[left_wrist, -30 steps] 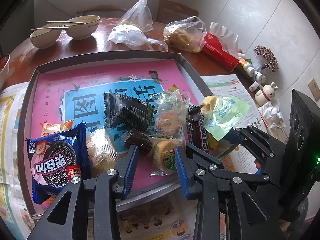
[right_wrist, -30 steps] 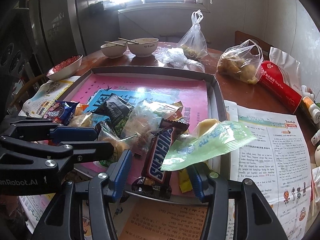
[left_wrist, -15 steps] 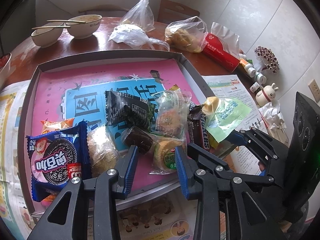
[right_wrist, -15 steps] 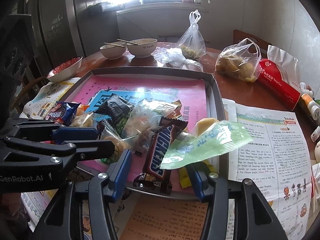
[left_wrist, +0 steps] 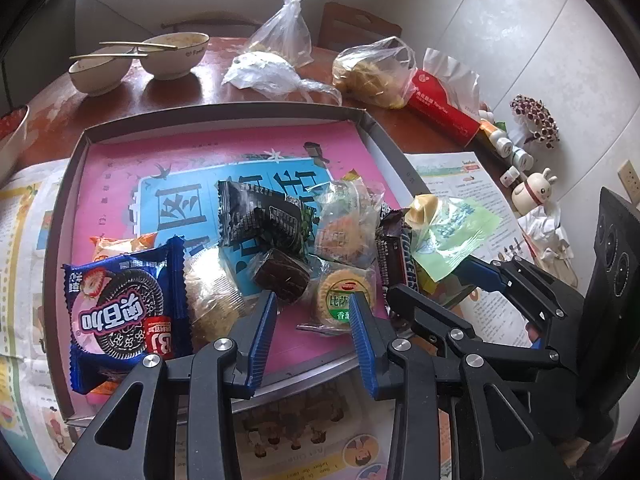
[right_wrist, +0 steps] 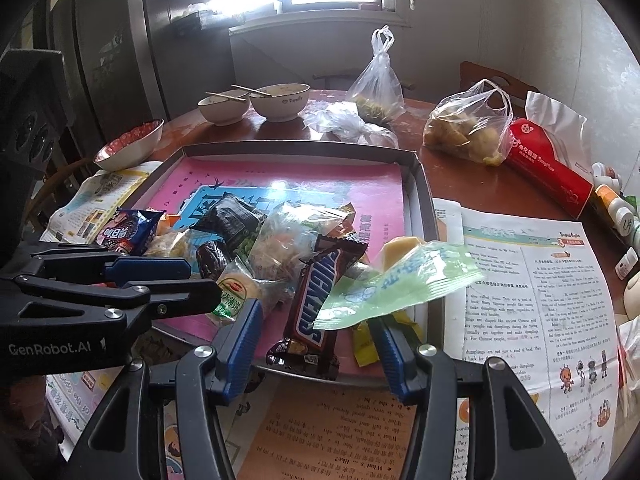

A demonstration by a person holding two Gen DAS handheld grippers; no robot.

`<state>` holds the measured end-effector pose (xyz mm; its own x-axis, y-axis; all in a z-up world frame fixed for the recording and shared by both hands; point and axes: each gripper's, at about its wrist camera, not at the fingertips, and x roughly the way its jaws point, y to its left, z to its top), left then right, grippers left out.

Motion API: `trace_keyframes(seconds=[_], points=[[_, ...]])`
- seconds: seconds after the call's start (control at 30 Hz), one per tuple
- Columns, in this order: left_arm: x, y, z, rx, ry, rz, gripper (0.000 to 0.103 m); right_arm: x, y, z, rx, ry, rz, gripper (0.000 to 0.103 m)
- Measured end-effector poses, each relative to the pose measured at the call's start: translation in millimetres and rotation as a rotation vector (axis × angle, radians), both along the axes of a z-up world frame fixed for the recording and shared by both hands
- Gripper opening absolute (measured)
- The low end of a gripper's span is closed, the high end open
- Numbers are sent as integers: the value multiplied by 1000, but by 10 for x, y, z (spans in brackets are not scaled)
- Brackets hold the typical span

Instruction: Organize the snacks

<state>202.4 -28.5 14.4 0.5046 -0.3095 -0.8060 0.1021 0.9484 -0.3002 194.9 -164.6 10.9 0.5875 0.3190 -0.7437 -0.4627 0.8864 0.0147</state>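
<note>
Snacks sit piled in the near half of a shallow grey tray (left_wrist: pixel 60 216) with a pink and blue printed liner, on a brown round surface (left_wrist: pixel 188 92).

Count in the tray, left wrist view:
- 1 blue Oreo-style cookie pack (left_wrist: pixel 124 312), Chinese lettering, near left corner
- 1 orange packet (left_wrist: pixel 120 244) partly under it, label not readable
- 1 black packet (left_wrist: pixel 260 220), print too small to read
- 1 dark brown wrapped cake (left_wrist: pixel 282 274)
- 3 clear-wrapped round biscuits/cakes: (left_wrist: pixel 212 296), (left_wrist: pixel 344 232), and one with a green Chinese label (left_wrist: pixel 344 296)
- 1 Snickers bar (right_wrist: pixel 316 300), near end overhanging the tray's front rim
- 1 pale green sachet (right_wrist: pixel 396 284) lying over the tray's right rim, with a yellow piece (right_wrist: pixel 400 248) just behind it

Left claw (left_wrist: pixel 312 308): spread, holding nothing, tips over the tray's front edge, just short of the brown cake and the green-label biscuit.
Right claw (right_wrist: pixel 316 320): spread, holding nothing, with the Snickers bar's near end lying between the fingers. "GenRobot.AI" is printed on the left claw's body.

Off the tray:
- 2 cream bowls (right_wrist: pixel 280 100), each with chopsticks across
- 1 red-patterned bowl (right_wrist: pixel 128 148)
- 3 clear plastic bags (right_wrist: pixel 468 128)
- 1 red tissue pack (right_wrist: pixel 548 164)
- Printed sheets (right_wrist: pixel 536 288) with English and Chinese text under and beside the tray
</note>
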Motion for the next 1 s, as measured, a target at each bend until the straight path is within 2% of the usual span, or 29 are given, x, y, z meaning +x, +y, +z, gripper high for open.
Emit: trace_keyframes(seconds=[0.37,0.57,0.63,0.9,1.0], points=[[-65,2,79,6,-19,11,42,-58,-44,57,11,-16,-14,58],[-114,3,112,9,-29,21,52,-100,-65,92,14,-34,-25,62],[-130,-2,120,12,-32,24,58,-117,-77,108,16,-40,-29,63],[-179,-8,163,31,-49,34,61,-155,-122,139,25,-51,-50,65],[-199,-7,188,44,-61,41,69,-165,-133,161,29,-58,-56,65]])
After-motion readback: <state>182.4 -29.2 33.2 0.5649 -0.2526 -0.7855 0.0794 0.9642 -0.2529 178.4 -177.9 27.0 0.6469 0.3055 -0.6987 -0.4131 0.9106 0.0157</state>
